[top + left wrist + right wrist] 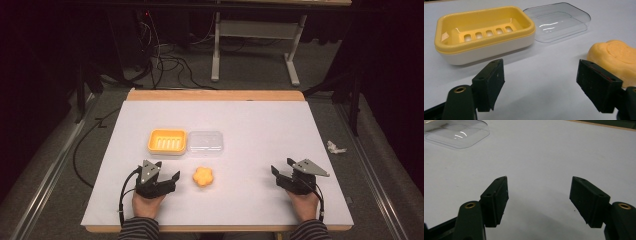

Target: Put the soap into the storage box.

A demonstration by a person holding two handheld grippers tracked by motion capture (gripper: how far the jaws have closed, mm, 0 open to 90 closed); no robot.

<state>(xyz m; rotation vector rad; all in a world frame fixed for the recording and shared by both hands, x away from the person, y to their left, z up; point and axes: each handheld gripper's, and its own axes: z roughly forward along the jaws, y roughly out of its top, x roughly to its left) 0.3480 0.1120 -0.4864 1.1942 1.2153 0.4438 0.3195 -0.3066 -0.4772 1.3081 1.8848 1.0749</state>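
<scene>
High view shows the left tool (166, 170) resting near the worktop's (260, 125) front edge toward its left corner, jaws spread and empty, with the orange flower-shaped soap (203, 176) lying just to its right, apart from it, toward the middle of the front half. The yellow soap dish (167, 141) and the clear lid (205, 143) sit side by side, touching, just behind the soap around the worktop's middle. The right tool (282, 168) rests near the front edge toward the right corner, jaws likewise spread over bare worktop.
</scene>
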